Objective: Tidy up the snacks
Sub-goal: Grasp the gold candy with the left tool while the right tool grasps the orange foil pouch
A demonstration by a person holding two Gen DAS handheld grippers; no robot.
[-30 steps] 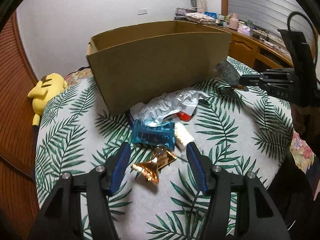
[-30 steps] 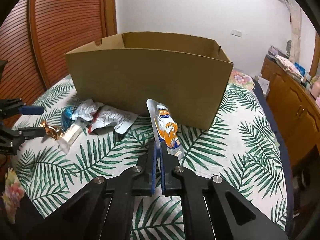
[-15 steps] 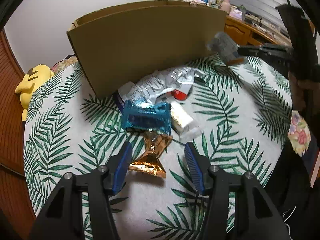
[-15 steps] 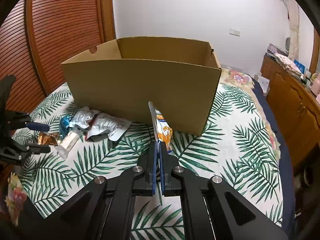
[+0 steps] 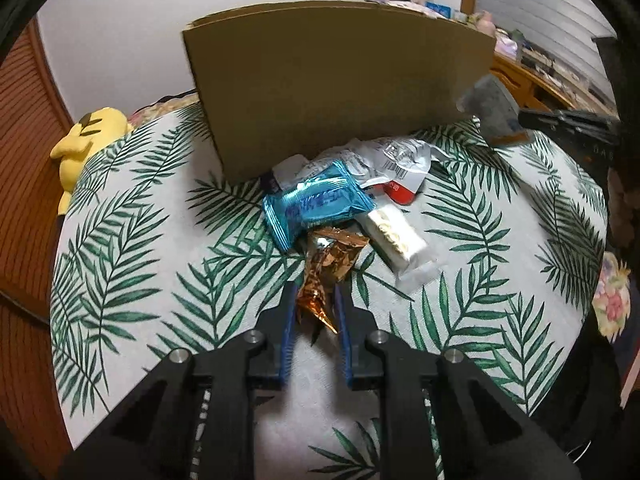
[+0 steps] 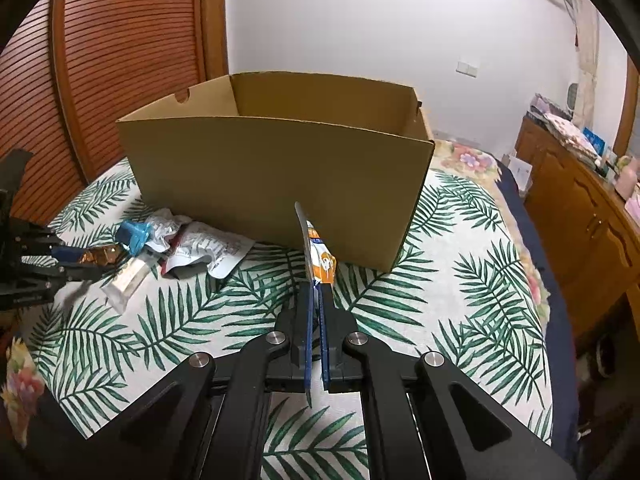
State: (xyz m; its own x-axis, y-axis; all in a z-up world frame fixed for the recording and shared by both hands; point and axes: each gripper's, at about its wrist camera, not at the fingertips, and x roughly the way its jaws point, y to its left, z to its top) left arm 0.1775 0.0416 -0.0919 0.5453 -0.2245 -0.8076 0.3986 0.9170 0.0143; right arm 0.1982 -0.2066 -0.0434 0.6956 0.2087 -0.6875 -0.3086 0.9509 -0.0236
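An open cardboard box (image 5: 340,88) stands on the leaf-print cloth; it also shows in the right wrist view (image 6: 280,168). In front of it lies a pile of snacks: a blue packet (image 5: 316,206), a white bar (image 5: 394,236), silver pouches (image 5: 384,156) and a gold wrapper (image 5: 326,272). My left gripper (image 5: 316,300) is shut on the gold wrapper's near end. My right gripper (image 6: 317,292) is shut on an orange-and-white pouch (image 6: 318,252), held upright in front of the box. The left gripper shows at the left edge of the right wrist view (image 6: 60,264).
A yellow plush toy (image 5: 84,140) lies at the cloth's far left edge. A wooden cabinet (image 6: 580,208) with clutter stands to the right. A slatted wooden door (image 6: 120,60) is behind the box. The cloth drops off at its edges.
My left gripper moved forward and closed from wide open onto the gold wrapper. My right gripper rose a little with the pouch, which now stands edge-on to the camera.
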